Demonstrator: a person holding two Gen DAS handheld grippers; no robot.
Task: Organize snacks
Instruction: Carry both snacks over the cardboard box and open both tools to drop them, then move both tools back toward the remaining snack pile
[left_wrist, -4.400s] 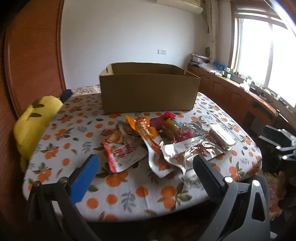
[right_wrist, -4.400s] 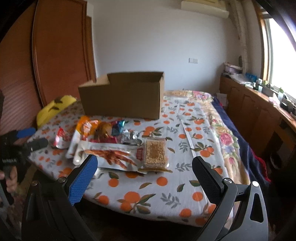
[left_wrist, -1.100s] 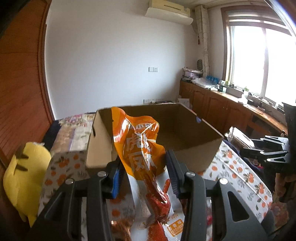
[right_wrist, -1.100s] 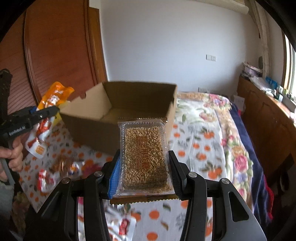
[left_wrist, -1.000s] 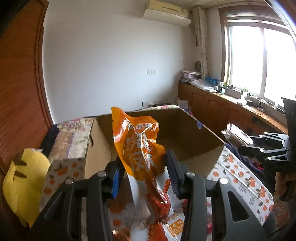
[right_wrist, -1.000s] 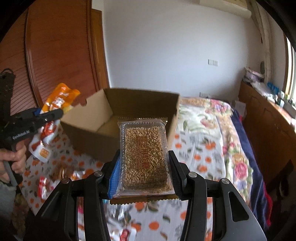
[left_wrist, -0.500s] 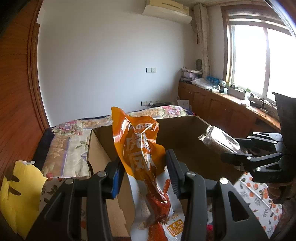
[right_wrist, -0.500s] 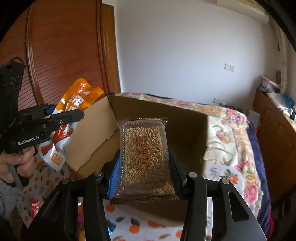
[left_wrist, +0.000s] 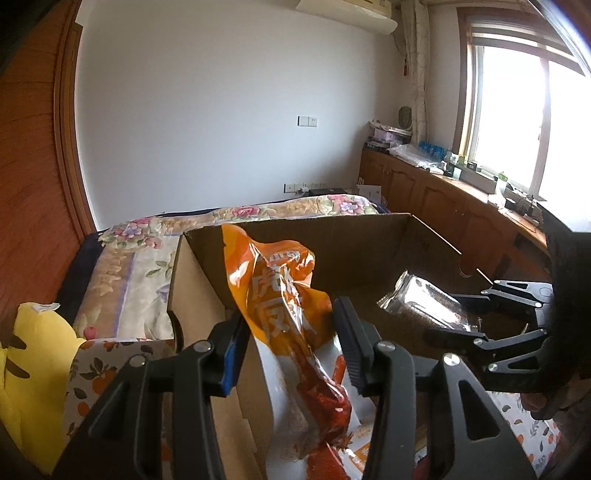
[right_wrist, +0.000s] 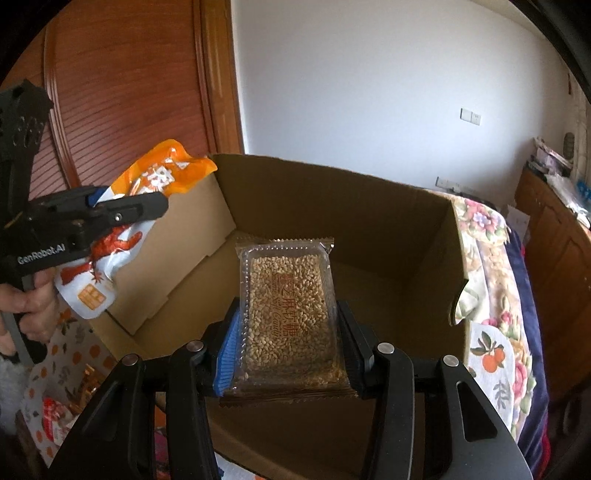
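A white wall (left_wrist: 221, 110) fills the upper centre of the left wrist view. An air conditioner (left_wrist: 347, 13) is mounted at the top edge. A wall switch (left_wrist: 307, 121) sits at centre. A window (left_wrist: 532, 122) occupies the upper right, above wooden cabinets (left_wrist: 424, 192). A floral bedspread (left_wrist: 236, 216) lies at centre left. A yellow plush (left_wrist: 29, 369) lies at lower left. Wooden panelling (right_wrist: 129, 92) covers the upper left of the right wrist view.
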